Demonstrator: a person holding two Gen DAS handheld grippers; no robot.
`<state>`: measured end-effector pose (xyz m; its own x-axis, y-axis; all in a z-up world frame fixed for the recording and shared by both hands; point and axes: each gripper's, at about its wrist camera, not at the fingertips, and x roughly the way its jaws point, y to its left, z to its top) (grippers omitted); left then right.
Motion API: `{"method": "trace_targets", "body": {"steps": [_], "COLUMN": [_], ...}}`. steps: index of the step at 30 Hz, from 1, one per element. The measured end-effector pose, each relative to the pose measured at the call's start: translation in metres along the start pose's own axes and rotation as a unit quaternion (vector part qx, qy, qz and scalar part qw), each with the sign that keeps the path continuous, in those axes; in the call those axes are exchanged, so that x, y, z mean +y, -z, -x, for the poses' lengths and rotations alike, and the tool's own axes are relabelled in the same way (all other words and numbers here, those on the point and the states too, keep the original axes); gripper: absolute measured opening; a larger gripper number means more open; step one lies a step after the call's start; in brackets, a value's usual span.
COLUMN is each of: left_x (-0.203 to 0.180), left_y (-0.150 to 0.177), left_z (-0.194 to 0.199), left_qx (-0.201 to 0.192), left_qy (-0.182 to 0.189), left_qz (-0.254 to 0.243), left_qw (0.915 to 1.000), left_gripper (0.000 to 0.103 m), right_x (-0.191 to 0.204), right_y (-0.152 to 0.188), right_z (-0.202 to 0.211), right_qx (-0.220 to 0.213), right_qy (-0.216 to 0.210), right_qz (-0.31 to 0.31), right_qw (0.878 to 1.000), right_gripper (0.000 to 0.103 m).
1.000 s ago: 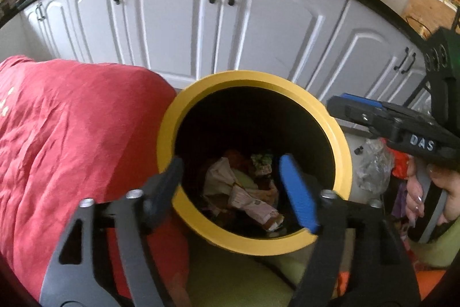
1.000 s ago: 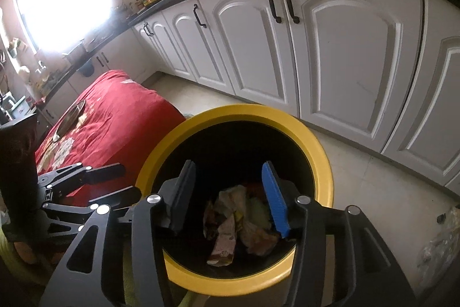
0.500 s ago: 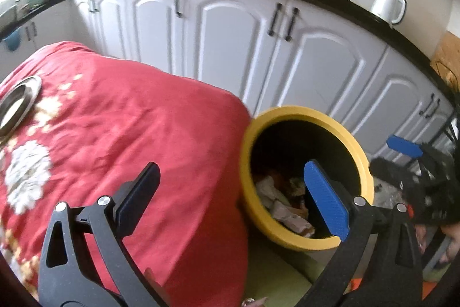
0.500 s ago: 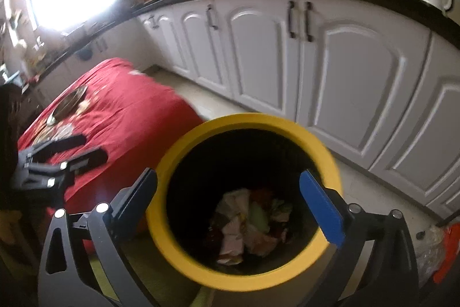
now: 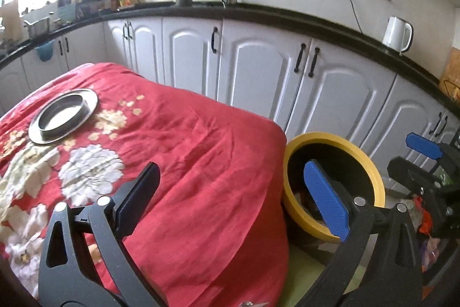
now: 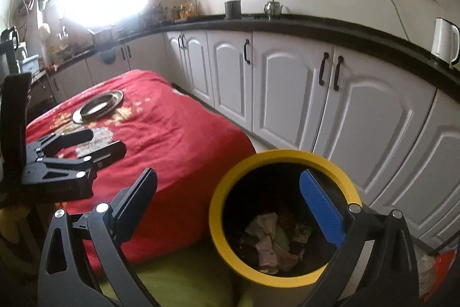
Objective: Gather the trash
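Red cloth (image 5: 201, 163) bearing a steel plate (image 5: 63, 114) flanks the yellow-rimmed bin (image 6: 284, 217); both claws, left claw (image 5: 230, 200) and right claw (image 6: 230, 206), gape empty.

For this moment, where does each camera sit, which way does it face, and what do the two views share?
Left wrist: on the left hand-held gripper, angled down over the red tablecloth; its open jaws and the right hand-held gripper show.
Right wrist: on the right hand-held gripper, angled down at the yellow-rimmed bin of trash; its open jaws and the left hand-held gripper show.
Shared: bin, tablecloth, metal plate, white cabinets, kettle.
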<state>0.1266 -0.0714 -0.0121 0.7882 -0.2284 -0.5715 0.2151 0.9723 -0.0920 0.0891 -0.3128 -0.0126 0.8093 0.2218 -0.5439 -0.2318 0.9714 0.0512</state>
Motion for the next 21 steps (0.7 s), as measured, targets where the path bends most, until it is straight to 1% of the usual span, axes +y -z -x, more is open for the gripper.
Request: {"method": "trace_targets", "body": {"steps": [3,5,7,13,18,21], "left_x": [0.002,0.001,0.000,-0.001,0.000,0.001], "left_y": [0.005,0.008,0.011,0.022,0.025,0.025], "left_z": [0.017,0.024,0.030,0.043,0.052,0.056], "left_qx": [-0.028,-0.040,-0.049,-0.071,-0.094,-0.101], "left_qy": [-0.002,-0.005,-0.006,-0.004,-0.018,-0.022], "left_qz": [-0.006,-0.011,-0.014,-0.014,-0.010,-0.007], "left_qw": [0.9996,0.9991,0.9987,0.9974,0.9953,0.9946], "left_gripper": [0.092,0.092,0.092,0.092,0.092,0.092], "right_x": [0.006,0.008,0.012,0.018,0.017,0.020], "right_y": [0.001,0.004,0.006,0.012,0.021,0.026], "right_z": [0.011,0.019,0.026,0.042,0.045,0.042], "right_qx": [-0.031,-0.056,-0.081,-0.127,-0.128,-0.127], "right_qy": [0.008,0.012,0.013,0.016,0.015,0.023], "right_qz": [0.001,-0.002,-0.001,-0.001,-0.019,-0.015], "right_qw": [0.999,0.998,0.997,0.992,0.991,0.992], "right_gripper": [0.097,0.097,0.097,0.097,0.097,0.097]}}
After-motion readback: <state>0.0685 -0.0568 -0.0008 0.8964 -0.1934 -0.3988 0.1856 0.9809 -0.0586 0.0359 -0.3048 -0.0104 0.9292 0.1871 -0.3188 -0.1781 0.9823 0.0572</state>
